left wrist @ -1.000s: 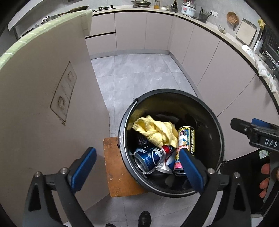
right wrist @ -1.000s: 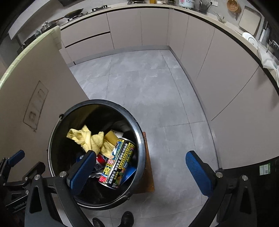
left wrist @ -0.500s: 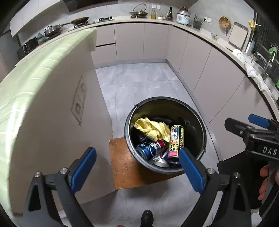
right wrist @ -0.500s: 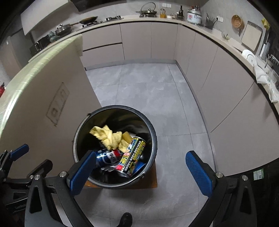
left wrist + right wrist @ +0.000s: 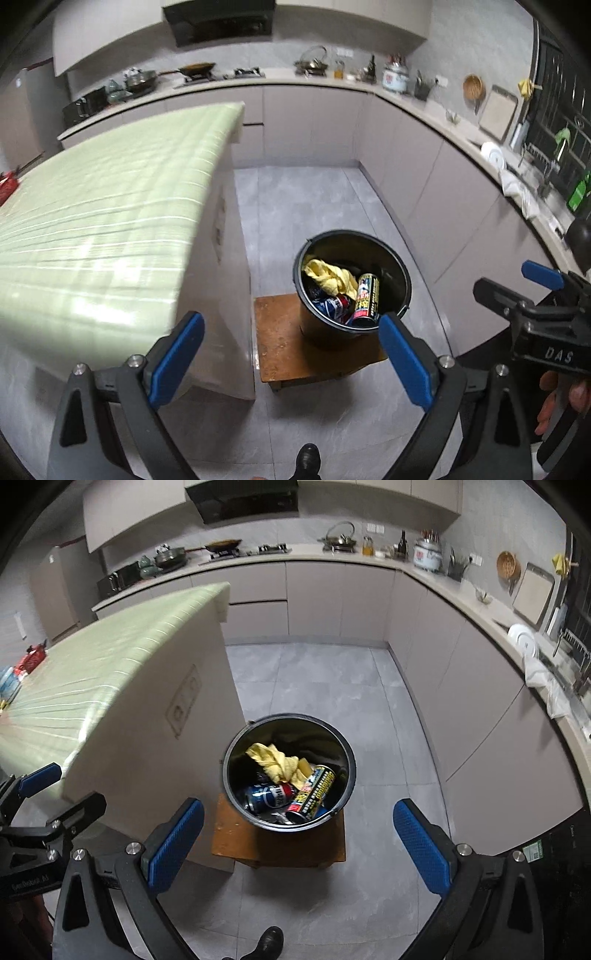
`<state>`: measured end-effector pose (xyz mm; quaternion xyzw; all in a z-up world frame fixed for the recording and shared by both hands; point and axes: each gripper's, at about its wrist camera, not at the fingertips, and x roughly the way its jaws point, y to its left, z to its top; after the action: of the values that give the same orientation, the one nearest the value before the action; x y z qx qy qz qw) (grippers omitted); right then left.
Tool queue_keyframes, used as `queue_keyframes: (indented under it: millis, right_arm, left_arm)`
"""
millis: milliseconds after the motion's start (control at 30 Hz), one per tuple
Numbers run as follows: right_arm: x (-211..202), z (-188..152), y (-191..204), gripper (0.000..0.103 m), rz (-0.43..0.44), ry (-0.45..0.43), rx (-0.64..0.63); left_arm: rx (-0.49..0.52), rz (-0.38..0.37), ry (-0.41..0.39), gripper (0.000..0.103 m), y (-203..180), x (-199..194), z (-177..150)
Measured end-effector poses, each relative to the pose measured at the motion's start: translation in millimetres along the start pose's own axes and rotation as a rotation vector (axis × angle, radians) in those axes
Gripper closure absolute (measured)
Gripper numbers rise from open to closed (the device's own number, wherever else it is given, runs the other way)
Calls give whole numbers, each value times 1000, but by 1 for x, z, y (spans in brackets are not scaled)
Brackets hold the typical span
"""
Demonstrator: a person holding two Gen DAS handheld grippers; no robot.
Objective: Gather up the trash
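Nearest the lens, the left gripper [image 5: 291, 354] is seen with its blue-padded fingers spread wide, nothing held between them. The right gripper [image 5: 298, 834] is likewise spread wide and empty. A dark shoe [image 5: 269, 939] is noted on the grey floor tiles below the grippers. At the right edge of the left wrist view, a hand [image 5: 561, 398] is wrapped around the handle of the right gripper.

Beyond the fingers, a black bucket [image 5: 236, 753] is set on a low brown wooden stool [image 5: 236, 842], just beside the end panel of a kitchen island [image 5: 122, 664] topped with a pale green striped cover. Inside the bucket, trash is collected: a crumpled yellow cloth [image 5: 275, 760] lies toward the back, a blue drink can [image 5: 267, 797] lies on its side, and a tall spray can [image 5: 312, 788] with a yellow and black label leans against the right inner wall. Other items underneath cannot be told apart.

Farther off, beige cabinets [image 5: 314, 598] run along the walls, with pots and a kettle [image 5: 340, 535] on the counter.
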<state>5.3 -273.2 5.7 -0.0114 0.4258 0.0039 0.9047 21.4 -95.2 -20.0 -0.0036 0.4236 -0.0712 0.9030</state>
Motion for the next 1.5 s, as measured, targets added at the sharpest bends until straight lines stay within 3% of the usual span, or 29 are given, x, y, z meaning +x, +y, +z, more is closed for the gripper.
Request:
queue_keyframes:
  millis: [233, 533, 867, 1500]
  right_arm:
    - [-68, -13, 24, 0, 12, -91, -16]
    - [-112, -21, 35, 0, -4, -151, -21]
    - [-123, -15, 45, 0, 3, -184, -40]
    - [-120, -8, 52, 0, -4, -196, -49]
  left_arm:
    - [-19, -17, -86, 7, 13, -53, -9]
    - [-11, -28, -172, 7, 20, -86, -8]
    - [-8, -34, -217, 7, 24, -94, -5]
    - [-8, -34, -225, 7, 28, -98, -4]
